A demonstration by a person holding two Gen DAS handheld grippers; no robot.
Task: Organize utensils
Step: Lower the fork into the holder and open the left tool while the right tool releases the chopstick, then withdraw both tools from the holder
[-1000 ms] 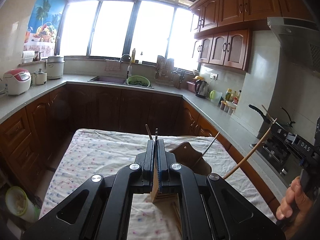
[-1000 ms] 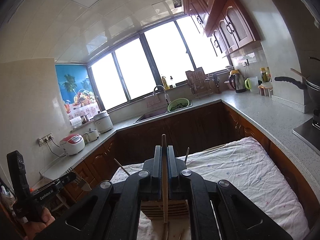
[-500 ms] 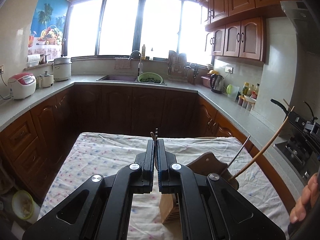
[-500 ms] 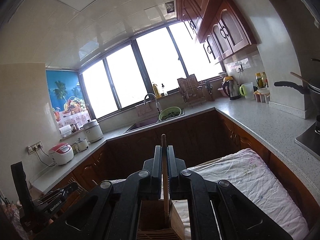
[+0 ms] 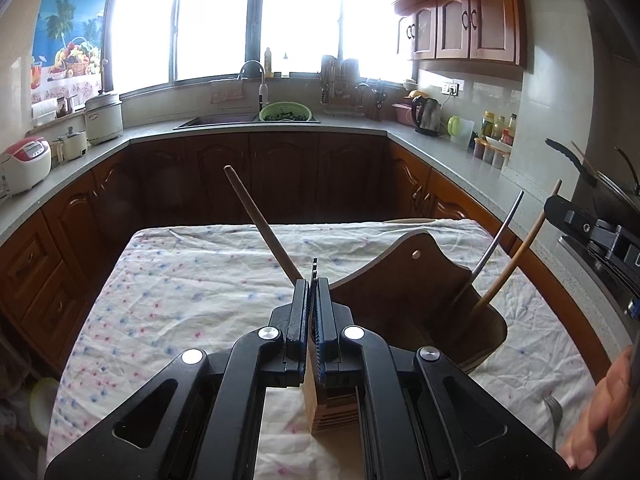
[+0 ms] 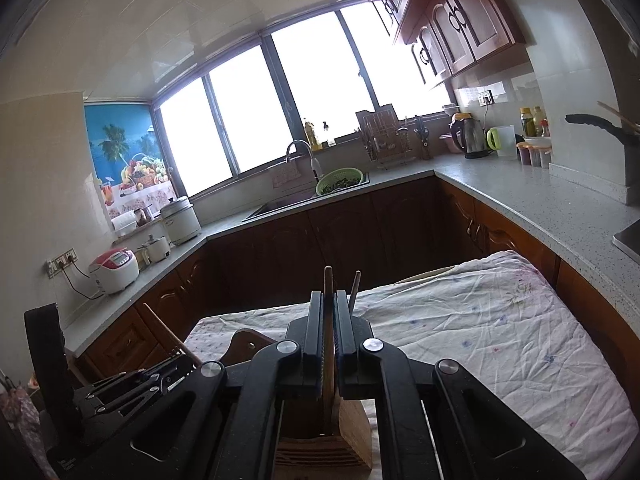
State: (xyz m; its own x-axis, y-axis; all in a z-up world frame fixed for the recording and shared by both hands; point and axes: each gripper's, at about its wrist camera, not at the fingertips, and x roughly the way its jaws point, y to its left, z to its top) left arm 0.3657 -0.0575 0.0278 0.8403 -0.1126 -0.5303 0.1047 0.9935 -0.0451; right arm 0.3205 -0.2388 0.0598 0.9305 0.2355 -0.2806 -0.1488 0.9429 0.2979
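Note:
A wooden utensil holder (image 5: 412,292) stands on the cloth-covered table (image 5: 192,280). A metal handle (image 5: 498,236) and a thin wooden stick (image 5: 520,252) lean out of it. My left gripper (image 5: 314,284) is shut on a thin dark metal utensil (image 5: 315,266) above the holder's slotted block (image 5: 334,408). A wooden handle (image 5: 260,220) slants up beside it. My right gripper (image 6: 329,308) is shut on a wooden-handled utensil (image 6: 329,280) above the slotted block (image 6: 324,448). The left gripper also shows in the right wrist view (image 6: 132,384).
A fork (image 5: 554,408) lies on the cloth at the right by the hand. Counters run around the table, with a sink and green colander (image 5: 285,112), a rice cooker (image 5: 24,164), a kettle (image 5: 428,114) and a pan handle (image 5: 568,156).
Both grippers have come lower and tilted down toward the holder. The wooden handle now shows beside the left gripper. Both stay shut on their utensils.

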